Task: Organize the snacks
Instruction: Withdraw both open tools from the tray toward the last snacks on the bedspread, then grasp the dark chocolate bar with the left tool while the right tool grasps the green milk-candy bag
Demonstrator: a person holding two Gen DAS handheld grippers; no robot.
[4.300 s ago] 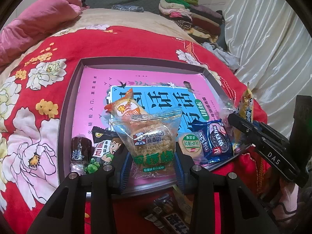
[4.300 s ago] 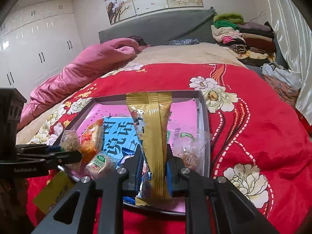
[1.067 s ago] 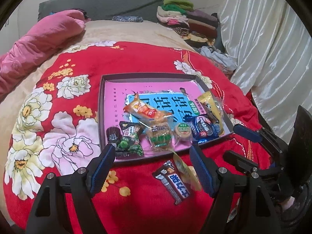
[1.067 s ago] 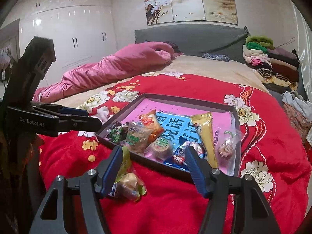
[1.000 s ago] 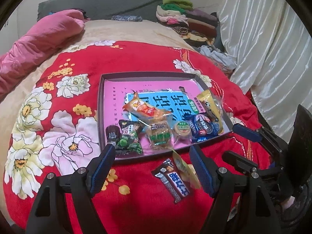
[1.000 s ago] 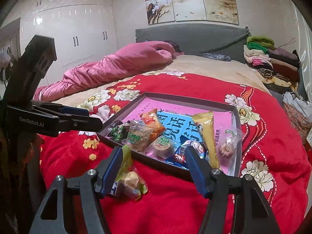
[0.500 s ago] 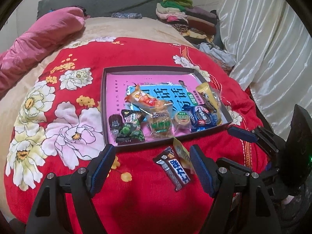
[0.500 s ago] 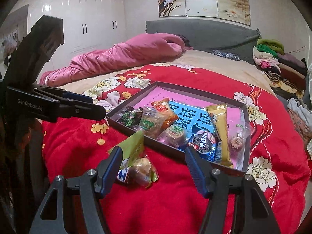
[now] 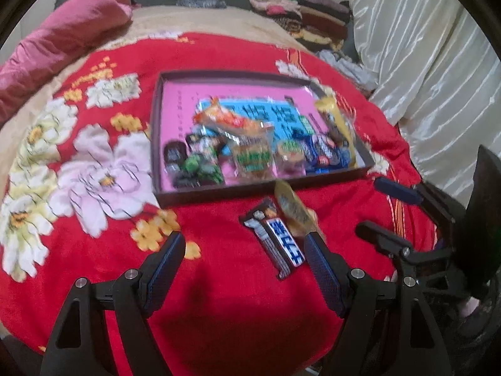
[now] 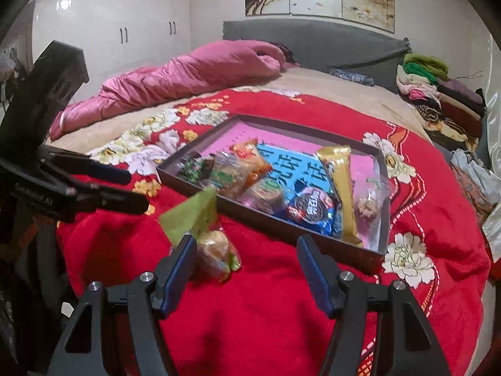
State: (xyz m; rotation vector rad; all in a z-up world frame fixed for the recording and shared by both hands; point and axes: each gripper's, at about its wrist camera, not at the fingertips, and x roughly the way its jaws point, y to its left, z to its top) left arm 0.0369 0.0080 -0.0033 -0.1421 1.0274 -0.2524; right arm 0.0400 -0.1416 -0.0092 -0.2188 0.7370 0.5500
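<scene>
Resting on the red flowered blanket (image 9: 219,282), a shallow dark rectangular tray (image 9: 263,186) with a pink printed liner is seen filled with wrapped snacks. Just outside the tray's near rim, a dark chocolate bar wrapper (image 9: 275,238) and a yellow-green snack pouch (image 10: 203,228) are left lying. The left gripper (image 9: 245,269) and right gripper (image 10: 247,269) are held released, nothing grasped.

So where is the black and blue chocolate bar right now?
In the left wrist view the chocolate bar lies on the red blanket, outside the tray and just in front of its near rim, touching the yellow-green snack bag.
</scene>
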